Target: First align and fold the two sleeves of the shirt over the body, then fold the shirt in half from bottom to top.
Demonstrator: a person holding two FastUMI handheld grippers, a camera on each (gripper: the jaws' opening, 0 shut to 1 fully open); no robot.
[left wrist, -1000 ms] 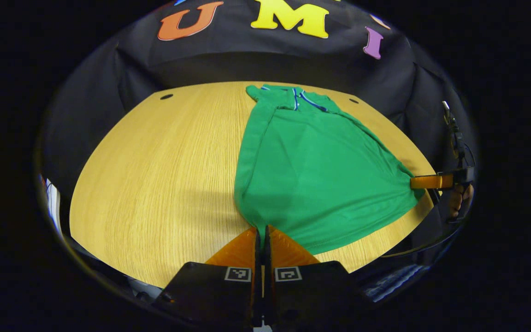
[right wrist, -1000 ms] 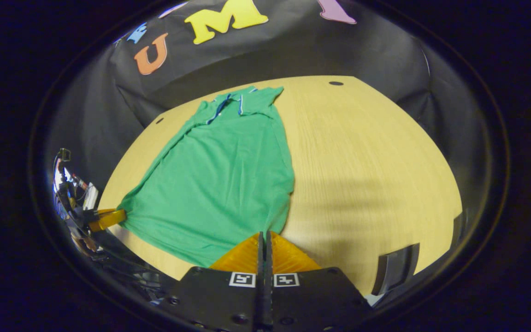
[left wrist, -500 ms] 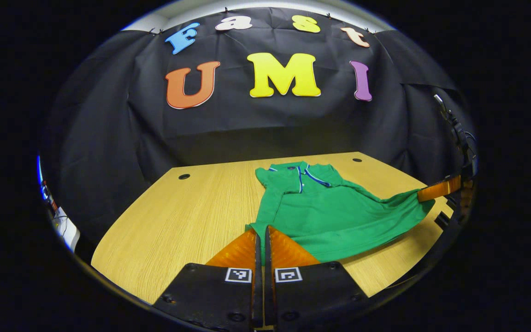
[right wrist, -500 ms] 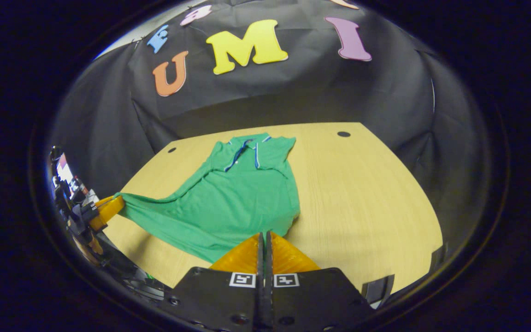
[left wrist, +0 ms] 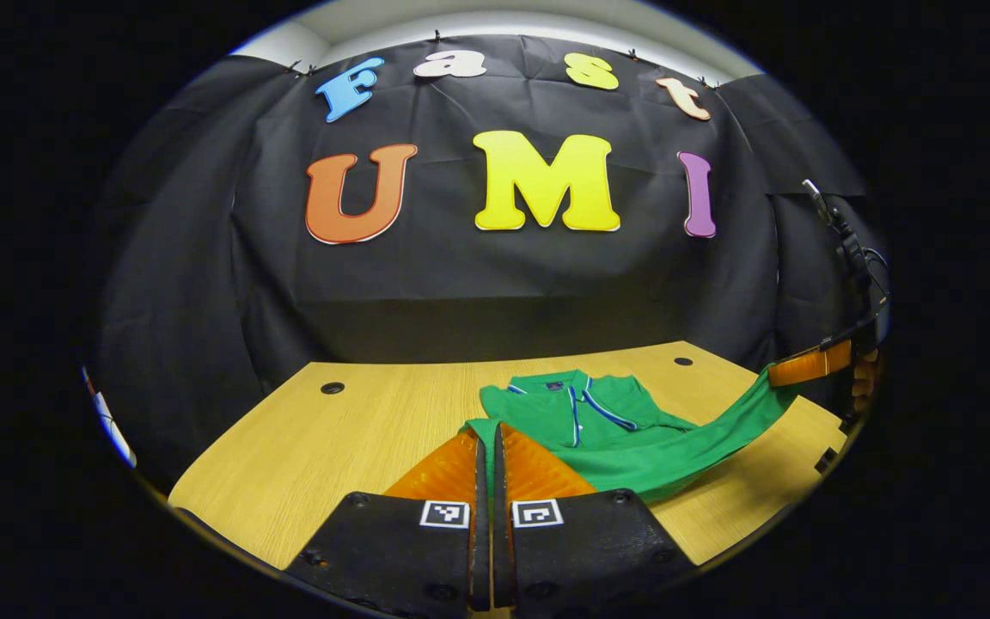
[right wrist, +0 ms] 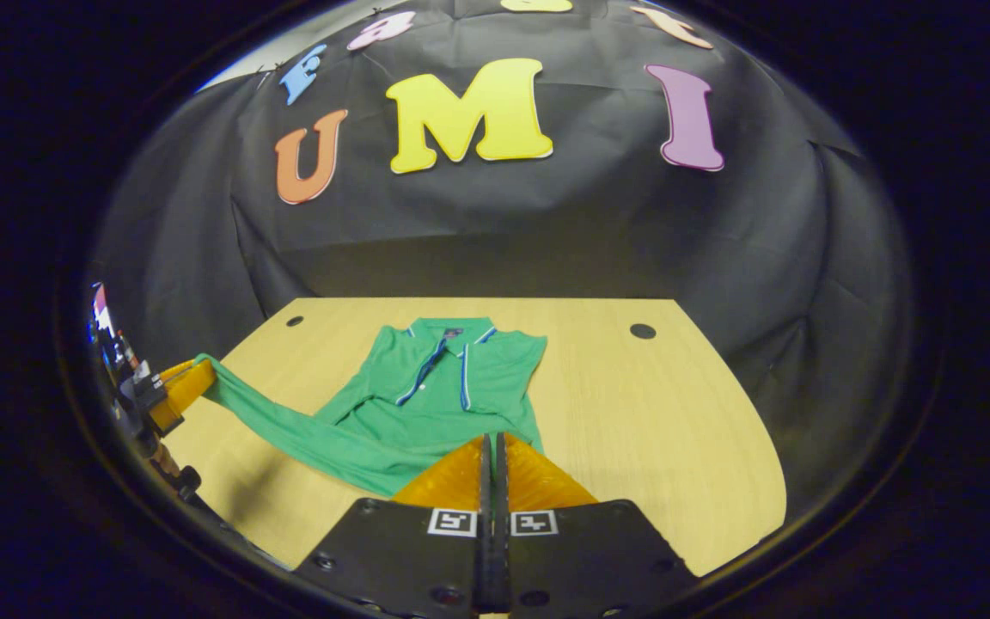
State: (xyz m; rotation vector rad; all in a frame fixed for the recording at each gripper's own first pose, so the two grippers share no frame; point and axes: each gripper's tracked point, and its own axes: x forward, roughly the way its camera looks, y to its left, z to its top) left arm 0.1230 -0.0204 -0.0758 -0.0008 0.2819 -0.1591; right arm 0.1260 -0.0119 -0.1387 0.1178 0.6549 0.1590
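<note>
Green knit fabric makes up the one shirt [left wrist: 607, 421] on the bench [left wrist: 332, 438], a polo with a collar edged in blue and white and an open placket lying flat toward the far side. Its collar end rests on the wood, while the bottom hem is lifted off the surface and stretched as a sagging band between two grippers. Both sleeves are tucked in, so the body reads as a narrow panel.

In the left gripper view, the left gripper [left wrist: 486, 447] has its fingers pressed together on one hem corner, the cloth rising as a thin green strip right at the fingertips. The band runs from there to the far right, where the right gripper [left wrist: 804, 365] pinches the other corner, with part of a hand behind it.

In the right gripper view, the shirt [right wrist: 452, 378] lies just ahead of the right gripper [right wrist: 491, 456], whose fingers are closed on the hem. The left gripper [right wrist: 181, 387] holds the opposite corner at the far left, raised above the bench [right wrist: 658, 430].

Two round holes mark the bench's far corners [right wrist: 643, 331].
</note>
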